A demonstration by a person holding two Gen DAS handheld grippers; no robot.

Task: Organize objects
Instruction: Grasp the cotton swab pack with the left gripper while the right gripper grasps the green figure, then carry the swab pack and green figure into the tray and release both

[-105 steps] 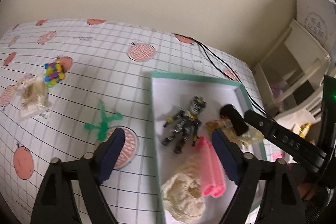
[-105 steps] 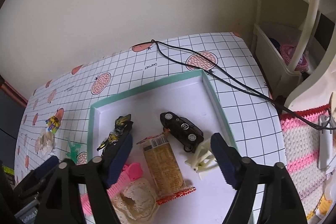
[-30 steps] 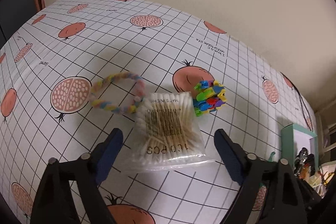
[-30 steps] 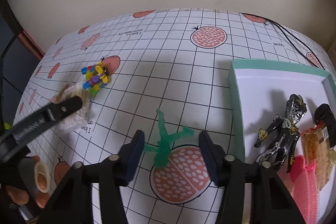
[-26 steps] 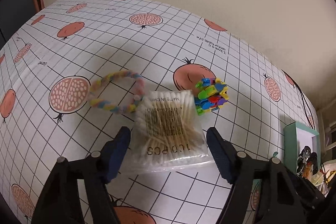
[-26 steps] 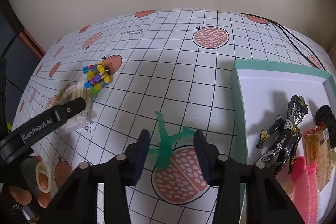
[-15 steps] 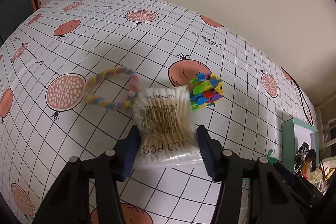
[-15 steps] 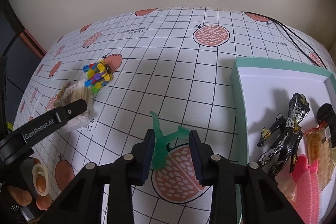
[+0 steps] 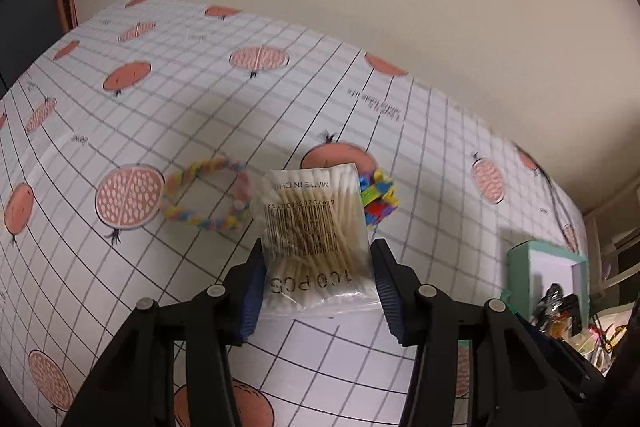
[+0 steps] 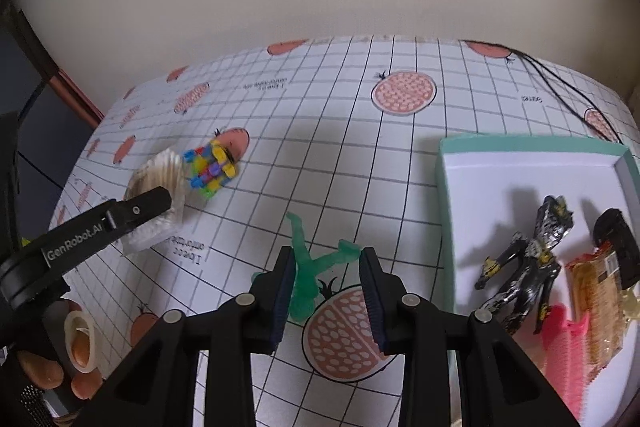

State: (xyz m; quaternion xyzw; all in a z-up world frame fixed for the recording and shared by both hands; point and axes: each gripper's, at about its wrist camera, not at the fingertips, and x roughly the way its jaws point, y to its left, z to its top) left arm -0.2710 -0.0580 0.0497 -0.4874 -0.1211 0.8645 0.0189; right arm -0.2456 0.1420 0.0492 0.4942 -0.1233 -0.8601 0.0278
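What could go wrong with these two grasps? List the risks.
1. The left gripper pinches only the near end of the clear plastic bag of cotton swabs, so the slippery bag may slide out when carried.
2. The translucent green stretchy toy figure touches just one finger of the right gripper; its floppy limbs could slip free or snag the teal-rimmed white tray.

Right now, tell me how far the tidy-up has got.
Done: the tray already holds a toy figure, a pink comb, a snack pack and a black toy car.
In hand: the left gripper grips the cotton swab bag; the right gripper straddles the green figure, not visibly clamped.
Left: the braided ring and colourful clips on the table.
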